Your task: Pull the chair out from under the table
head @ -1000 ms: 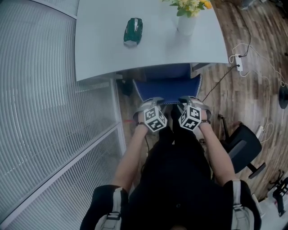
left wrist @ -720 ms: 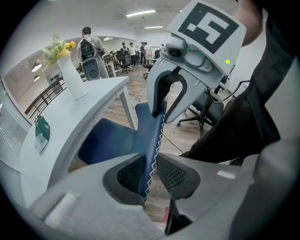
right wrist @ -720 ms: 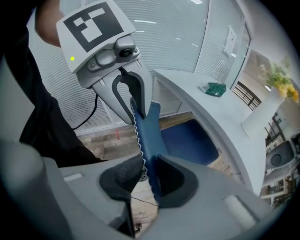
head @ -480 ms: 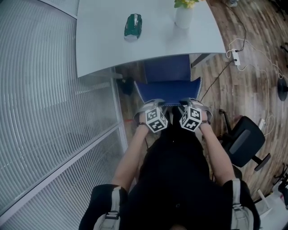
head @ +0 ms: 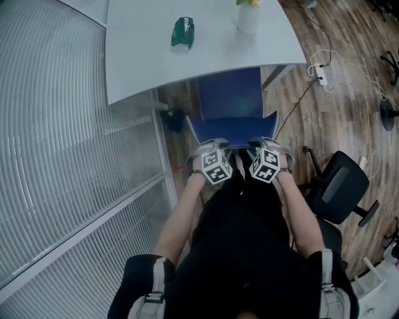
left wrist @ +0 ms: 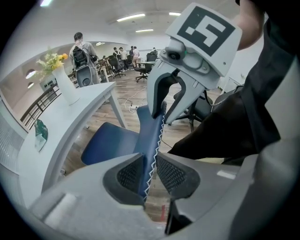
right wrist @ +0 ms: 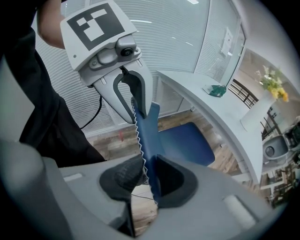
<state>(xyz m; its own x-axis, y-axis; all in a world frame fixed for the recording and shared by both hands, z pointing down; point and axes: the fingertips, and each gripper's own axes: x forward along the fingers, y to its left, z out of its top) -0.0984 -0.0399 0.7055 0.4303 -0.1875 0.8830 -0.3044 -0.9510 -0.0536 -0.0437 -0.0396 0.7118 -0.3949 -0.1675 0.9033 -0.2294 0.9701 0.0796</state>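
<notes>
The blue chair stands partly out from the white table (head: 187, 62). Its seat (head: 230, 93) shows in front of the table edge and its backrest (head: 234, 129) faces me. My left gripper (head: 209, 143) is shut on the backrest's top edge near its left end, and my right gripper (head: 265, 142) is shut on it near its right end. In the left gripper view the pads of the left gripper (left wrist: 149, 171) press the stitched blue edge (left wrist: 152, 136), with the right gripper (left wrist: 158, 112) beyond. The right gripper view shows the right gripper (right wrist: 146, 177) clamped the same way.
A green object (head: 182, 33) and a white vase (head: 247, 17) sit on the table. A slatted glass wall (head: 62, 156) runs along the left. A black office chair (head: 340, 193) stands close on my right. A power strip with cables (head: 320, 73) lies on the wood floor.
The chair has slid further out from under the table with both grippers holding its backrest. More of the blue seat now shows, and the table has drawn away from me.
</notes>
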